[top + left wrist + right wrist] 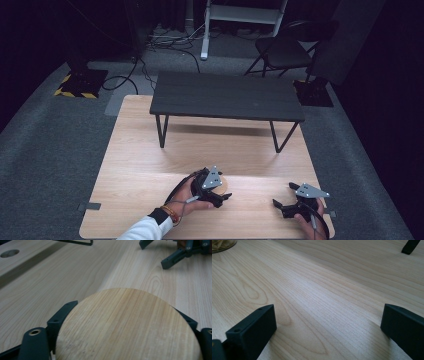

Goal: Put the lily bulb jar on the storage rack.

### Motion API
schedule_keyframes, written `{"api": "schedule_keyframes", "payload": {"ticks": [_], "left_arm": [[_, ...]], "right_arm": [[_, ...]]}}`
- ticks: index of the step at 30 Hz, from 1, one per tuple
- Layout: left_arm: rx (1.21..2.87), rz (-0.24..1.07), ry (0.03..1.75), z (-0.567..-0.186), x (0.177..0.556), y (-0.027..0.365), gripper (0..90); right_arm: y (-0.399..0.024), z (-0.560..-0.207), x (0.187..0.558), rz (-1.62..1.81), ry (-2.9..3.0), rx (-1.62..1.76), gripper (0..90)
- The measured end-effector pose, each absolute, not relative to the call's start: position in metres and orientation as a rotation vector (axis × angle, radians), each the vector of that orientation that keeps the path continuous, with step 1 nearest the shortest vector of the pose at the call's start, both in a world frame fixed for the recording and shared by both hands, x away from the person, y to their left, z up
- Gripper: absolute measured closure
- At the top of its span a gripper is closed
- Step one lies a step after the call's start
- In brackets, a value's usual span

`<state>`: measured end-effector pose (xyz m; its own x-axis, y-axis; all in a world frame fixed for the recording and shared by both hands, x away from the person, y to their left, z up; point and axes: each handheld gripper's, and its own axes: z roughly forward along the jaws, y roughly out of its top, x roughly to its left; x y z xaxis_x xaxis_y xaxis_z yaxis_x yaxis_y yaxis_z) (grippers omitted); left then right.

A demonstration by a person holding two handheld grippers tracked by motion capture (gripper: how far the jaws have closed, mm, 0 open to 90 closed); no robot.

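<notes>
The left gripper [216, 186] had its jaws clamped on either side of a round wooden disc [130, 325], which lay flat on the light wooden table [140, 165] near the middle of its front edge. In the high view the disc showed as little more than a pale sliver beside the gripper. The right gripper [287, 197] rested by the front right corner, jaws spread wide over bare wood. A low black bench [227, 96] stood along the far edge.
</notes>
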<state>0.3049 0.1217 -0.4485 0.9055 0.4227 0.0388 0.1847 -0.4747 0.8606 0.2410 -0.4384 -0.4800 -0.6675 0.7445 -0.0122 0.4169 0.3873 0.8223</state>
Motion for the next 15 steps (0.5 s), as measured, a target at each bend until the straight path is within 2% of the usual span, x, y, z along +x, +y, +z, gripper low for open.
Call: {"api": "schedule_keyframes", "payload": {"ticks": [8, 15], "left_arm": [[2.069, 0.309, 0.436, -0.448, 0.306, 0.122, 25.4], [2.068, 0.309, 0.443, -0.433, 0.31, 0.125, 25.5]], "right_arm": [[-0.438, -0.48, 0.241, 1.183, 2.271, 1.005, 0.0], [-0.438, -0.48, 0.241, 1.182, 2.271, 1.005, 0.0]]}}
